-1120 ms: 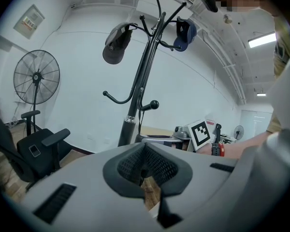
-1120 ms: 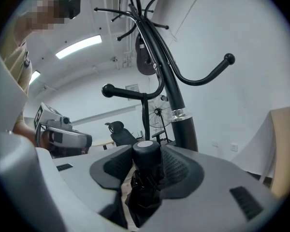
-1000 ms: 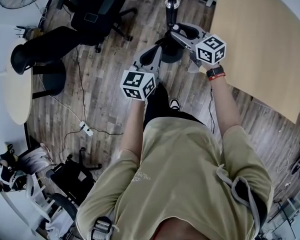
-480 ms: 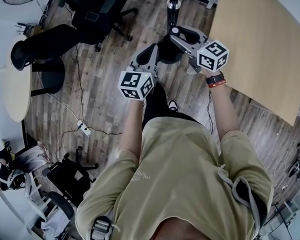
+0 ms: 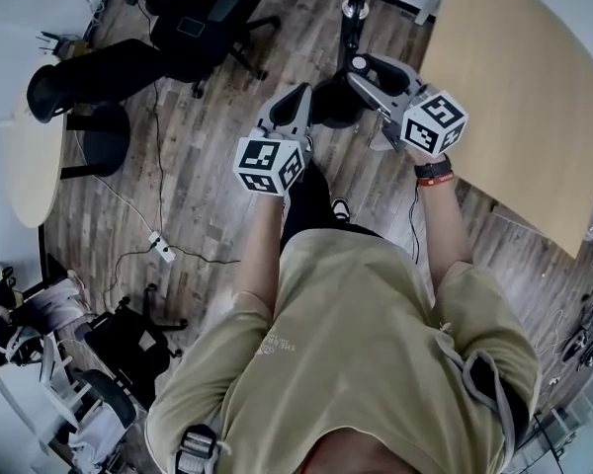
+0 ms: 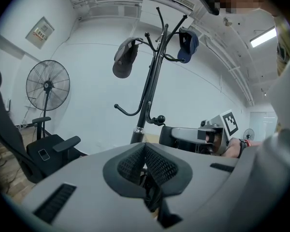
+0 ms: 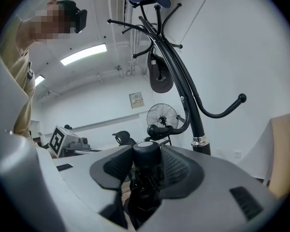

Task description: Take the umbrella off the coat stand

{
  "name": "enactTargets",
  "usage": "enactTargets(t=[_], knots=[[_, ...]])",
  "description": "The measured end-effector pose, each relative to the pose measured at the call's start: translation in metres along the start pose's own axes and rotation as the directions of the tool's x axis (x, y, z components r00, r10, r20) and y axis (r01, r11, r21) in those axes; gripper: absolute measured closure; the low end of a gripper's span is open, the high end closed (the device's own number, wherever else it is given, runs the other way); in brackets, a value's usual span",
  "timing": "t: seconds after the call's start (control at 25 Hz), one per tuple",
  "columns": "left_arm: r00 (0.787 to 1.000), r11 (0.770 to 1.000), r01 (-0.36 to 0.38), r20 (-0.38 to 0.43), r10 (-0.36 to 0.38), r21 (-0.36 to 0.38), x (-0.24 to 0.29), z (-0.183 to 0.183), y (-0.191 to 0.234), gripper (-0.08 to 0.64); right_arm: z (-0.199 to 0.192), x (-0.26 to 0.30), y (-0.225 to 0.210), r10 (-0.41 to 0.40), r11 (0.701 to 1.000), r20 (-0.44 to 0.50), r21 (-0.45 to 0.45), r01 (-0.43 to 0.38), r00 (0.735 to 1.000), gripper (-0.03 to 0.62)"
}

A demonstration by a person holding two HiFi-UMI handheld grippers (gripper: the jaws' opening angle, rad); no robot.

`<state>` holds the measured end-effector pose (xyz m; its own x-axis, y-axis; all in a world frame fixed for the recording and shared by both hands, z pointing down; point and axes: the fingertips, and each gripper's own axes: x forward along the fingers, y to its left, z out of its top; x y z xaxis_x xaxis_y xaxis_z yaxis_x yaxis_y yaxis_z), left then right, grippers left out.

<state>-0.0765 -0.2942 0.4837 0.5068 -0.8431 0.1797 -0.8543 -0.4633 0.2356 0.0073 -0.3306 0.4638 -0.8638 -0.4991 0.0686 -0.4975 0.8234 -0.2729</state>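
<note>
A black folded umbrella [image 5: 331, 102] hangs between my two grippers, beside the black coat stand [image 5: 354, 13]. My right gripper [image 7: 146, 156] is shut on the umbrella's round handle cap [image 7: 146, 153], and the folded body [image 7: 142, 197] hangs below the jaws. A ball-tipped lower hook [image 7: 154, 129] of the stand sits just behind the cap. My left gripper [image 6: 145, 151] has its pads meeting at the tips, with dark umbrella fabric [image 6: 152, 192] pinched behind them. In the head view the left gripper [image 5: 298, 97] and right gripper [image 5: 361, 67] flank the umbrella.
Two caps [image 6: 125, 57] [image 6: 187, 41] hang on the stand's upper hooks. A pale wooden table [image 5: 514, 87] lies at the right. Black office chairs [image 5: 193, 18] and a standing fan [image 6: 47, 88] stand at the left, and a power strip with cables [image 5: 160, 247] lies on the wooden floor.
My right gripper has risen toward the camera with the umbrella in it and shifted a little right. The left gripper has moved only slightly alongside it.
</note>
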Motion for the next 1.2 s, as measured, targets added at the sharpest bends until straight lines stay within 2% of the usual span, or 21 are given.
enactTargets(t=[0.52,0.88,1.08,1.2], knots=[[1.0,1.0,0.022,0.006,-0.022,0.015,-0.022,0.006,-0.004,0.537,0.013,-0.018,0.033,-0.037,0.999,0.035,-0.024,0.038,0.999,0.396],[0.999,0.999,0.028,0.015,-0.029,0.034,-0.039,0.017,-0.007,0.536,0.037,-0.026,0.049,-0.055,0.998,0.082,-0.028,0.057,0.995,0.396],[0.999,0.998,0.04,0.019,-0.041,0.051,-0.046,0.021,-0.016,0.536,0.029,-0.04,0.053,-0.105,0.994,0.085,-0.007,0.106,0.991,0.396],[0.999,0.997,0.042,0.023,-0.044,0.058,-0.049,0.025,-0.021,0.535,0.026,-0.049,0.052,-0.174,0.985,0.091,0.004,0.174,0.981,0.396]])
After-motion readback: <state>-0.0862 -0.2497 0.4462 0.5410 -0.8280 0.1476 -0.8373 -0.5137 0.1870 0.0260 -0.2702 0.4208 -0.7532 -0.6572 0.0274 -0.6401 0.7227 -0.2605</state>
